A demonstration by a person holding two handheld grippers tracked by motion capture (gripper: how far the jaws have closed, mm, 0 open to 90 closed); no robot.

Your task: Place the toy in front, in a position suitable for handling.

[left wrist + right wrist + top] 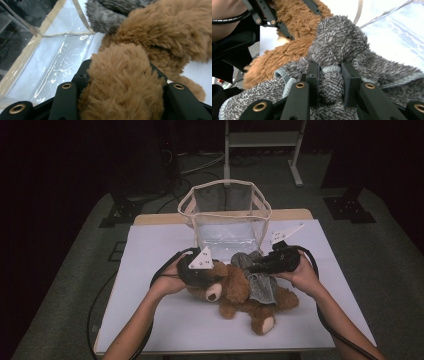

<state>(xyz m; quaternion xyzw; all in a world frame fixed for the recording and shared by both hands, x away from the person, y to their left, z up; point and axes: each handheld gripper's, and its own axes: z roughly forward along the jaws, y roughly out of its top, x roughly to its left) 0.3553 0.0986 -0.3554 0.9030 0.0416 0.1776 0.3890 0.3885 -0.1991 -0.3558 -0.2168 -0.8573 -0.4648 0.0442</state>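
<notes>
A brown teddy bear lies on its back on the white table, with a grey knitted cloth over its chest. My left gripper is at the bear's head, and its jaws are shut on a thick wad of brown fur. My right gripper reaches in from the right over the bear's chest. Its jaws are shut on a bunched fold of the grey cloth. The brown fur lies just behind that fold.
A clear plastic bag with beige trim stands open at the back of the table, right behind the bear; its wall is close to the left gripper. Metal stand legs and cables lie on the floor beyond. A cable trails from each gripper.
</notes>
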